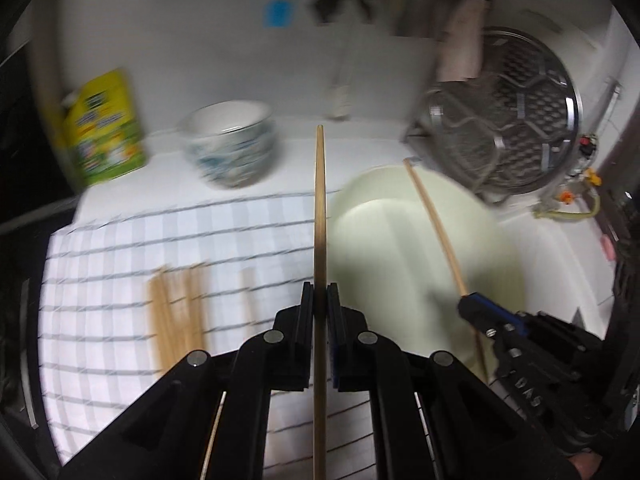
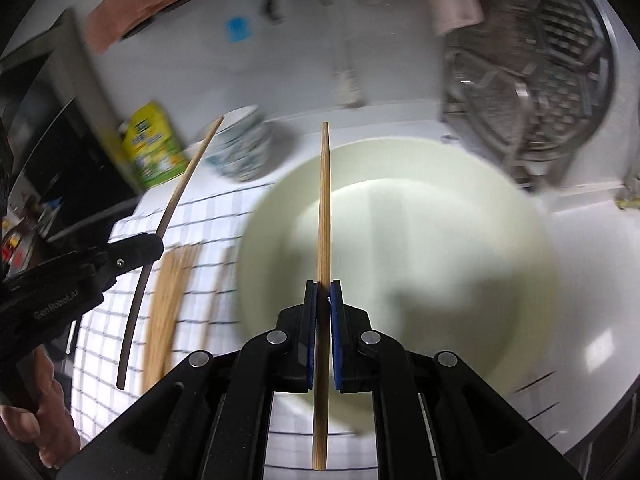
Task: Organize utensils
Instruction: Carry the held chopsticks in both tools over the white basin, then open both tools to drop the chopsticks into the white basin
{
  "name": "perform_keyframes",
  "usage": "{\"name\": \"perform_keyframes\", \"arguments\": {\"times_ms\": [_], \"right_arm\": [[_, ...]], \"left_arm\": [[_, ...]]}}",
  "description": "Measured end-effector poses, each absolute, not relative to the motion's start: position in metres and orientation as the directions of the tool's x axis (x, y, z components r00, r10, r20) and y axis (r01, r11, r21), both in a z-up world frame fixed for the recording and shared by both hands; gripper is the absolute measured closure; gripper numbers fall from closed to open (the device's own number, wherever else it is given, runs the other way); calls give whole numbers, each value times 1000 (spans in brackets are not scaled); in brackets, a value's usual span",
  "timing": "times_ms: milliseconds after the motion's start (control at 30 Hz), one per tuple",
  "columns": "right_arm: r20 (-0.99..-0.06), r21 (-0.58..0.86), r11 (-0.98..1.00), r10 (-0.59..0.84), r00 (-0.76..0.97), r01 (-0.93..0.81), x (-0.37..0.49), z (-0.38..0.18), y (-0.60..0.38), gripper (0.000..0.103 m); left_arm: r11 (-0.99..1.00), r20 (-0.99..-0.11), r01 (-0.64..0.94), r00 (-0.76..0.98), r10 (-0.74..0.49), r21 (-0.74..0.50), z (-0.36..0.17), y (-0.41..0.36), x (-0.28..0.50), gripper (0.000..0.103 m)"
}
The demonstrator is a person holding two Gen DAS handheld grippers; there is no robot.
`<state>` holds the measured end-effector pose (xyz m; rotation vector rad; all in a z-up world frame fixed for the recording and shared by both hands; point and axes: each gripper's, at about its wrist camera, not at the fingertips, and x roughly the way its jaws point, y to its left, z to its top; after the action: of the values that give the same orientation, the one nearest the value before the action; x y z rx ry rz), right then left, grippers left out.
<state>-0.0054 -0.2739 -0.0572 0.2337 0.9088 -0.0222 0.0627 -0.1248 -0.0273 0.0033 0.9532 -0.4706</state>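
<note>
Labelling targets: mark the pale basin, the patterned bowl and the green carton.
pale basin (image 2: 400, 216), right wrist view, inner floor.
patterned bowl (image 1: 234, 152), left wrist view, outer wall.
green carton (image 1: 106, 132), left wrist view, printed front.

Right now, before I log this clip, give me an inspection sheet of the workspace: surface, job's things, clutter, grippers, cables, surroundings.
Surface: white counter with a checked cloth spread over its left part.
Job's things: one chopstick in the left gripper, another chopstick in the right gripper; loose chopsticks lie on the cloth; a pale bowl sits beside them.
Clutter: patterned bowl, green and yellow carton, metal strainer basket.
Grippers: both shut, fingers clamping their chopsticks, held above the counter.
Cables: yellowish cord at the counter's right edge.
Surroundings: white wall with a blue patch; the rest is blurred.
</note>
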Motion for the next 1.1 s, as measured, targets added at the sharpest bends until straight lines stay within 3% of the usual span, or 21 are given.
{"name": "perform_keyframes", "arguments": {"times_ms": [333,733,767,800,833,900,1100], "right_arm": [[-826,198,965,70,559,171,12,-88,-363,97],[-856,242,954,124,502,176,20,-123,-382,96],[-856,242,953,123,503,180,19,-123,-383,96],[-855,241,953,119,504,184,18,-123,-383,96],[-852,241,952,115,511,186,17,-121,-384,93],[-844,235,953,104,525,189,17,-117,-384,84],[-832,228,956,91,548,187,11,-104,-382,83]], "left_arm": [[863,-826,460,391,-407,-207,-58,-235,84,96],[886,-889,438,332,-315,-150,-95,-251,95,95],[888,-890,434,331,-312,-150,-95,-251,96,93],[891,-890,429,334,-310,-150,-95,-250,96,82],[893,-889,424,338,-308,-149,-95,-250,96,60],[900,-876,407,365,-315,-154,-90,-245,96,36],[912,-860,381,403,-313,-153,-74,-229,93,38]]}}
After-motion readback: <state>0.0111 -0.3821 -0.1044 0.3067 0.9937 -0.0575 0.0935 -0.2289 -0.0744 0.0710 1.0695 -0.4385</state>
